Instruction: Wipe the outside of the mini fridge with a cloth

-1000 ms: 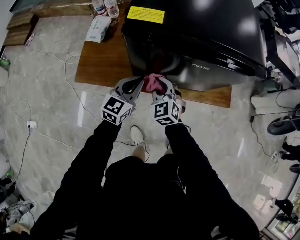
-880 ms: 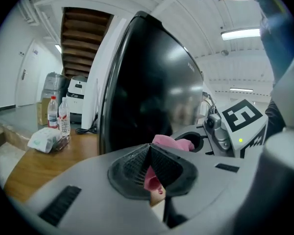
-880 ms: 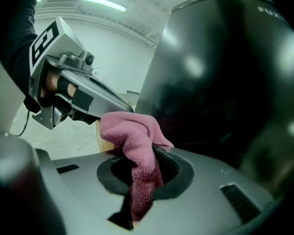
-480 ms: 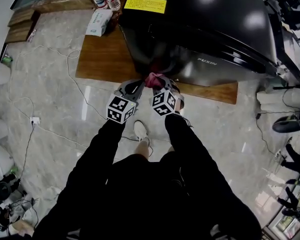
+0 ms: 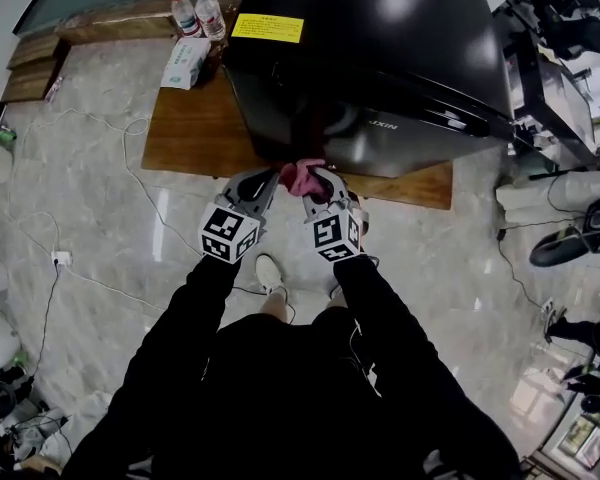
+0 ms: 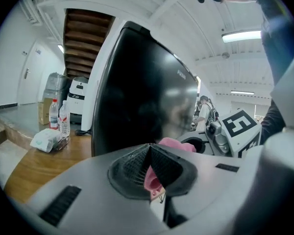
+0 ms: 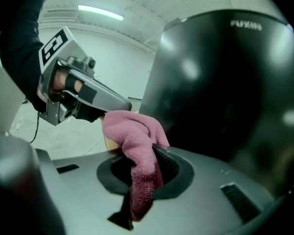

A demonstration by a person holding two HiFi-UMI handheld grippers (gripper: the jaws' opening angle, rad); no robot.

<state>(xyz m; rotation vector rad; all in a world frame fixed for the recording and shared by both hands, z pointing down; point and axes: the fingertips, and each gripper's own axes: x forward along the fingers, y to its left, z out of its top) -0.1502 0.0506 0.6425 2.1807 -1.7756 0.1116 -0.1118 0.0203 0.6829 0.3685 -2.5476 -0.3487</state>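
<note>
The black mini fridge (image 5: pixel 380 58) stands on a low wooden platform (image 5: pixel 195 133). A pink cloth (image 5: pixel 302 176) hangs bunched just in front of the fridge's lower front edge. My left gripper (image 5: pixel 276 176) and right gripper (image 5: pixel 317 176) meet on the cloth, side by side. In the left gripper view the left gripper (image 6: pixel 150 155) is shut, with pink cloth (image 6: pixel 152 179) showing between its pads and the fridge door (image 6: pixel 142 97) close ahead. In the right gripper view the right gripper (image 7: pixel 143 166) is shut on the cloth (image 7: pixel 137 131), and the left gripper's tip touches the same cloth.
Two water bottles (image 5: pixel 195 12) and a tissue pack (image 5: pixel 185 62) sit at the platform's far left corner. White cables (image 5: pixel 100 208) trail over the marble floor on the left. Shoes and clutter (image 5: pixel 565 243) lie to the right of the fridge.
Both grippers stay together on the pink cloth at the fridge's lower front edge. They have drawn slightly back towards me, and the head view has shifted a little.
</note>
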